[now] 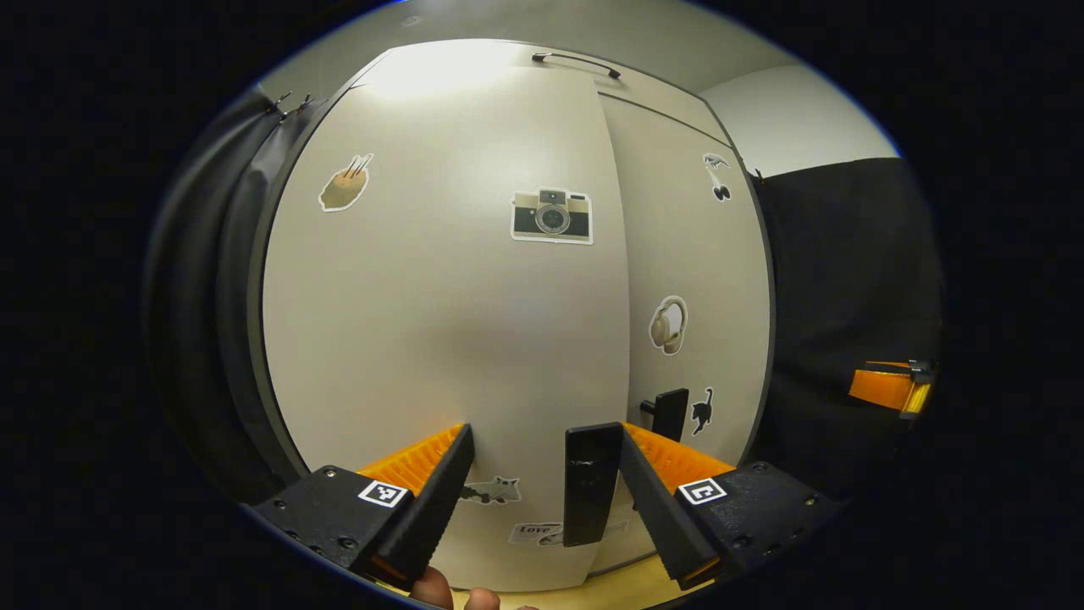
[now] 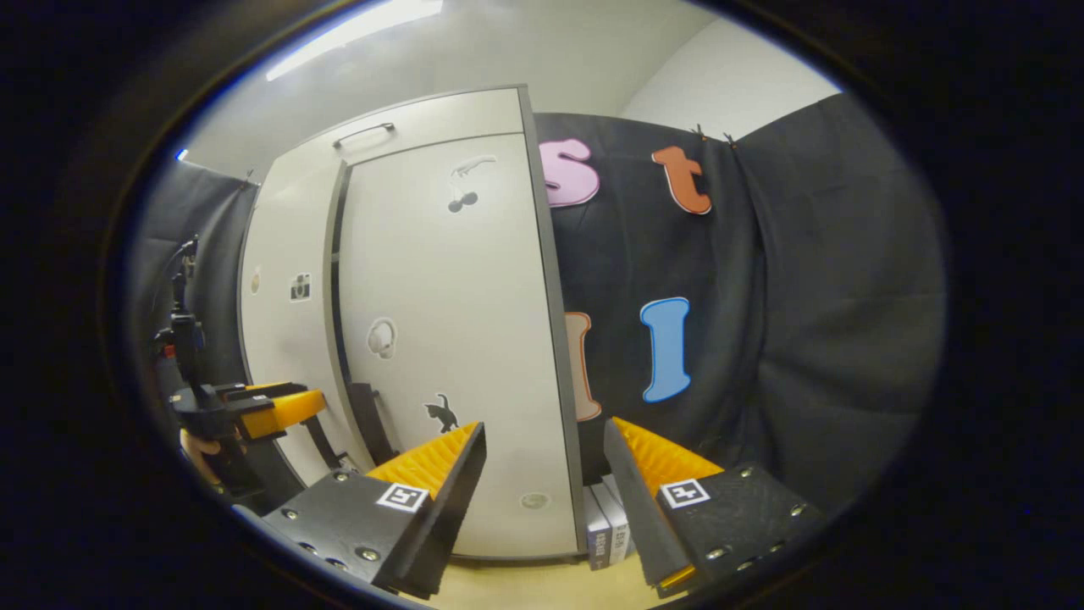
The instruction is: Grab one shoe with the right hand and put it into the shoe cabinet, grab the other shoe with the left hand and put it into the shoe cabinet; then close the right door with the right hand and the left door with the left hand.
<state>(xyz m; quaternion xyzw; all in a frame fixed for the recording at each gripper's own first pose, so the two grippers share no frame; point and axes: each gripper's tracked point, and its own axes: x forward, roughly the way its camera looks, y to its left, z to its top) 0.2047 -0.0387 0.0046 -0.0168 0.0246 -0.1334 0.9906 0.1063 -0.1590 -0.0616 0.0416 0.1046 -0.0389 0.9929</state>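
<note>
Before black cloth wall (image 2: pixel 804 296), pale cabinet (image 2: pixel 449 339)

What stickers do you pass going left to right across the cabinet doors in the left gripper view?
Tan cup-with-sticks sticker → beige and black camera sticker → cream headphones sticker → small black cat sticker. The first two sit on the pale left door, the last two on the pale right door.

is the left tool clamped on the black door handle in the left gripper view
No, the left tool is open, and the black vertical door handle on the pale cabinet door stands between its spread fingers without both pressing it.
</note>
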